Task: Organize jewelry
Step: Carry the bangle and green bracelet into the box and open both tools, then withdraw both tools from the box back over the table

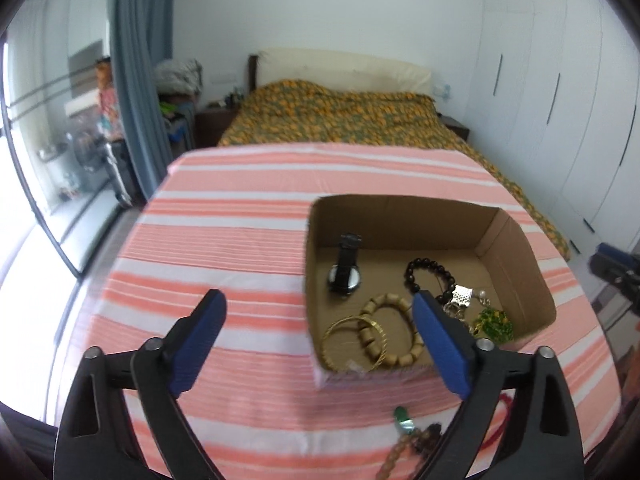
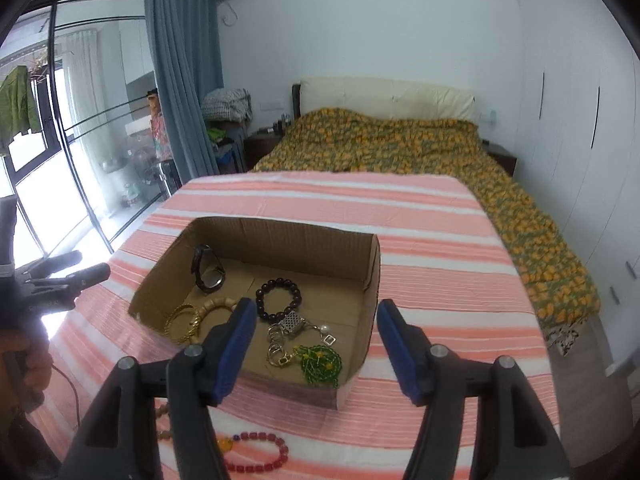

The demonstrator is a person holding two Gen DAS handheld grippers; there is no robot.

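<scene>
So the cardboard box [image 2: 372, 264] sits open-topped on my pink-and-white striped cloth [image 2: 440, 240], plain brown corrugated, low walls. Inside, going by the right wrist view: a black watch [image 2: 206, 270] with a pale face up at 10 o'clock of the box floor, a dark round-bead bracelet [image 2: 279, 300] in the middle, a gold bangle [image 2: 185, 322] overlapped by a chunky tan wooden-bead bracelet [image 2: 216, 305] at 8 o'clock, a tangle of silver rings and charms [image 2: 290, 330] at 5, and a glossy green bead strand [image 2: 322, 364] by the near wall at 5 too.

Still outside the box, near me: a red bead bracelet [image 2: 260, 454] at 6 o'clock of the right view, and a brown bead string with a green pendant [image 1: 404, 420] at 6 of the left view.

My left gripper [image 1: 320, 340] is spread wide, nothing in it, hanging over the box's near left corner. My right gripper [image 2: 316, 344] is about half apart, also empty, over the box's near wall.
</scene>
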